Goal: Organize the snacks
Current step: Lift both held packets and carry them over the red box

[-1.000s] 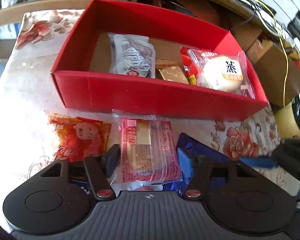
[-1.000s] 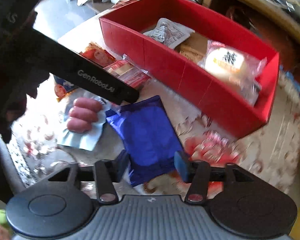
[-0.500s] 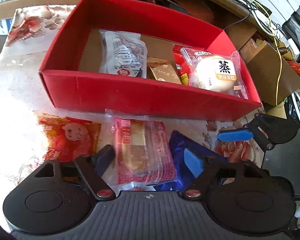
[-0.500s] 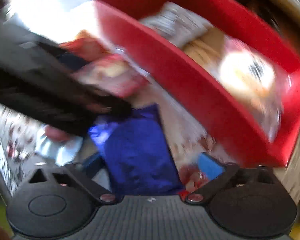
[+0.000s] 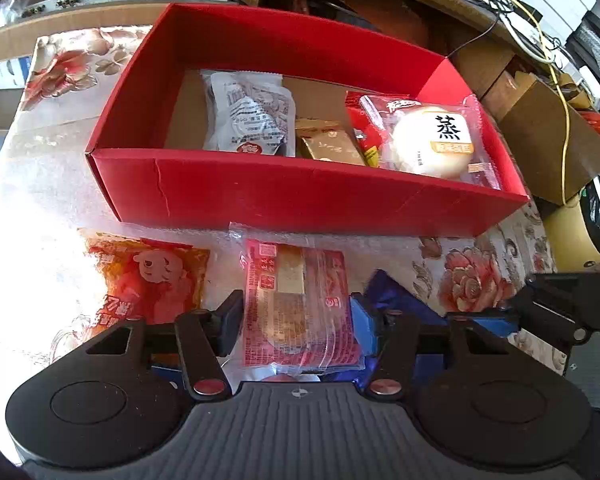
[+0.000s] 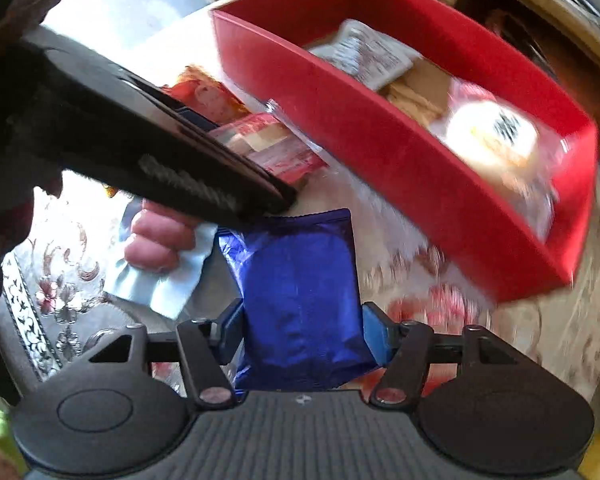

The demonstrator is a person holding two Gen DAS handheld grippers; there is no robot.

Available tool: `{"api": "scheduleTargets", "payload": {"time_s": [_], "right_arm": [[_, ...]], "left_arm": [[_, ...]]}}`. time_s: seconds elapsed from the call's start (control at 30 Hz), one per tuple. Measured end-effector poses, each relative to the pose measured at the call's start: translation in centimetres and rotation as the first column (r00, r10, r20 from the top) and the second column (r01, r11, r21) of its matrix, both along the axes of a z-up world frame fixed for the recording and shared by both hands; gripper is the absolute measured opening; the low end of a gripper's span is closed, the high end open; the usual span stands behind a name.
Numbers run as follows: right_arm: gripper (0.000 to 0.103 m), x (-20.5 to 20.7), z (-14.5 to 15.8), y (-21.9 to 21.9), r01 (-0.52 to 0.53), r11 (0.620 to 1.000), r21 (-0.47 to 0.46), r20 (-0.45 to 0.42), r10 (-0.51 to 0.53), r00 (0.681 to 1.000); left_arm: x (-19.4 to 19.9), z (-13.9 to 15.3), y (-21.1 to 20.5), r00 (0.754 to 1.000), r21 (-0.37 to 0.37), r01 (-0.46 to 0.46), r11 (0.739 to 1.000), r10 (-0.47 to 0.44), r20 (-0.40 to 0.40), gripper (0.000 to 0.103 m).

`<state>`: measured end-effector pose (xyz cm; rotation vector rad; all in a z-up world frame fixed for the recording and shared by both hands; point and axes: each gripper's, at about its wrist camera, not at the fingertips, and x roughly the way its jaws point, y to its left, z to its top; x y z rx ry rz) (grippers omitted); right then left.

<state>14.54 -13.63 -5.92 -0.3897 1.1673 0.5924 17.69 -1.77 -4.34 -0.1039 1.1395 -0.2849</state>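
Observation:
A red box [image 5: 300,196] on the flowered tablecloth holds a white packet [image 5: 252,116], a gold packet [image 5: 332,144] and a wrapped steamed bun [image 5: 432,140]. In front of it lie an orange-red packet [image 5: 148,280], a pink-red cake packet [image 5: 296,304] and a blue packet [image 6: 300,288]. My left gripper [image 5: 296,320] is shut on the pink-red cake packet, a finger touching each side. My right gripper [image 6: 300,332] is shut on the blue packet, fingers [image 6: 374,334] against its sides. The box also shows in the right wrist view [image 6: 400,160].
A silver packet of sausages [image 6: 156,256] lies left of the blue packet. The left gripper's black body [image 6: 140,140] crosses the right wrist view. Cardboard boxes [image 5: 540,132], cables and a shelf stand behind and right of the table.
My left gripper's fingers closed onto the pink-red packet. My right gripper moved forward over the blue packet and its fingers now press its sides.

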Motion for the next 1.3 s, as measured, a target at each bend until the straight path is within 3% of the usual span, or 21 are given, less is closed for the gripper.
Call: {"api": "scheduleTargets", "payload": {"time_s": [0.2,0.47,0.63,1.3], "right_arm": [[0.066,-1.9,0.6,-3.4,0.16,0.986,0.035,-0.021,-0.16,0.987],[0.066,-3.1,2.8,-6.2,0.326,0.936,0.131,0.01,-0.33,0.944],[0.066,-3.2,4.6,-6.1,0.361,0.919,0.162,0.048,-0.372,0.927],[0.066,-1.9,7.0,-6.1,0.437,0.855,0.281,0.098,-0.478,0.873]], "left_arm": [[-0.9,0.8,0.1,1.0,-0.014,0.009,1.0,-0.009,0.022,0.062],[-2.0,1.8,0.0,0.999,-0.043,0.014,0.999,-0.013,0.042,0.062],[-2.4,2.4,0.0,0.998,-0.051,0.007,0.999,-0.003,0.059,0.062],[-2.8,5.3,-1.3,0.986,-0.052,0.014,0.999,-0.005,0.169,0.062]]}}
